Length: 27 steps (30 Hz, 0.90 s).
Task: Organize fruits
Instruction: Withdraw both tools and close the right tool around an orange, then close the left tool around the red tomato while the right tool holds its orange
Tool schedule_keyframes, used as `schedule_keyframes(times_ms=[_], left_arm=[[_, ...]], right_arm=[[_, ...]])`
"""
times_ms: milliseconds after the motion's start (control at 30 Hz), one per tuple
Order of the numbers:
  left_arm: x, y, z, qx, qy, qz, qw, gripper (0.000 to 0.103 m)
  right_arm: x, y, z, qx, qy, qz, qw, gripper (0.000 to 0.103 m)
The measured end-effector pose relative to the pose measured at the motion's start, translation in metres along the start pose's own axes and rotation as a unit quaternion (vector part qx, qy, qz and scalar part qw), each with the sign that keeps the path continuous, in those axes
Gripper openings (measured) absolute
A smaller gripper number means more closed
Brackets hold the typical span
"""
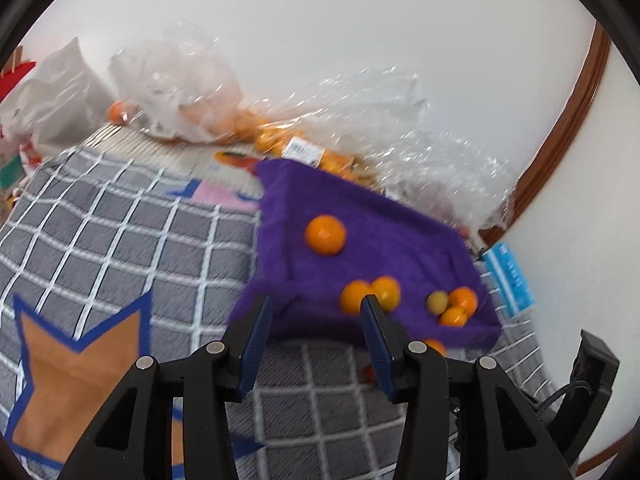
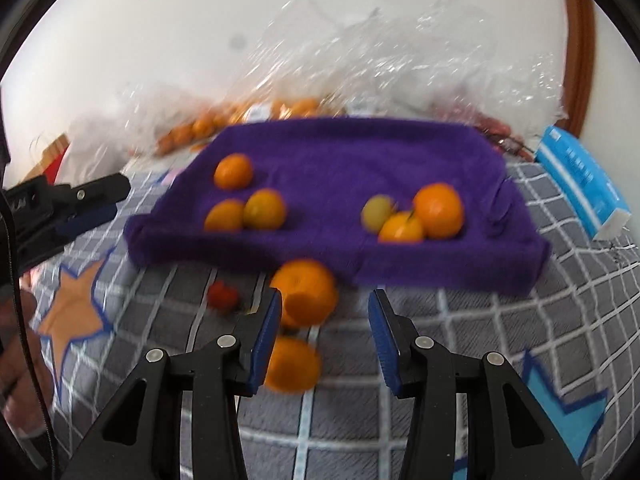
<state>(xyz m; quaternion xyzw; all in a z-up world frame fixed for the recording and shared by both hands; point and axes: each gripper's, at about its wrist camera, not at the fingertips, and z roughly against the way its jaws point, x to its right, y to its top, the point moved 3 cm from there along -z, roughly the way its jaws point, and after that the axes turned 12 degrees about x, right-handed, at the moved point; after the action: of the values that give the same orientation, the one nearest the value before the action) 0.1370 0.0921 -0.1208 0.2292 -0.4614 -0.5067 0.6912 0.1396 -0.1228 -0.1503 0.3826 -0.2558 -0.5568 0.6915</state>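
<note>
You held both grippers, left (image 1: 316, 316) and right (image 2: 324, 308), part-open and empty, the right aimed at the orange (image 2: 306, 296) off the towel's (image 2: 340, 148) near edge.

Bare checked blanket (image 2: 460, 340) lies free before the purple towel (image 2: 340, 152), while crinkled plastic bags (image 2: 360, 60) block its far edge and a blue packet (image 2: 580, 184) crowds the right
</note>
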Motion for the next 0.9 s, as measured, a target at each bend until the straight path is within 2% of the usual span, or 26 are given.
schedule_keyframes(times_ms=[67, 200, 267, 300, 433, 700, 833, 900], left_arm=[[0.000, -0.011, 0.001, -0.013, 0.002, -0.003, 0.9999, 0.044], [0.010, -0.026, 0.002, -0.027, 0.007, -0.019, 0.9994, 0.044], [0.015, -0.031, 0.001, -0.035, 0.012, -0.033, 0.9988, 0.044], [0.017, -0.034, -0.001, -0.041, 0.015, -0.038, 0.9983, 0.044], [0.021, -0.044, -0.006, -0.059, 0.015, -0.040, 0.9974, 0.044], [0.052, -0.063, -0.022, -0.087, 0.014, -0.103, 0.9908, 0.043], [0.067, -0.066, -0.033, -0.088, 0.013, -0.117, 0.9891, 0.043], [0.071, -0.067, -0.039, -0.089, 0.019, -0.131, 0.9872, 0.040]], right_arm=[[-0.004, -0.006, 0.003, 0.001, 0.024, -0.008, 1.000, 0.045], [-0.016, -0.017, 0.007, -0.008, 0.044, 0.013, 0.999, 0.046], [-0.019, -0.022, 0.011, -0.008, 0.044, 0.020, 0.999, 0.041], [-0.021, -0.025, 0.012, -0.016, 0.046, 0.022, 0.999, 0.034], [-0.015, -0.029, 0.012, -0.025, 0.048, 0.014, 0.998, 0.034], [0.039, -0.026, 0.024, -0.004, 0.006, -0.019, 1.000, 0.034], [0.069, -0.018, 0.026, 0.008, -0.035, -0.034, 0.999, 0.034], [0.078, -0.015, 0.027, 0.011, -0.042, -0.035, 0.998, 0.034]])
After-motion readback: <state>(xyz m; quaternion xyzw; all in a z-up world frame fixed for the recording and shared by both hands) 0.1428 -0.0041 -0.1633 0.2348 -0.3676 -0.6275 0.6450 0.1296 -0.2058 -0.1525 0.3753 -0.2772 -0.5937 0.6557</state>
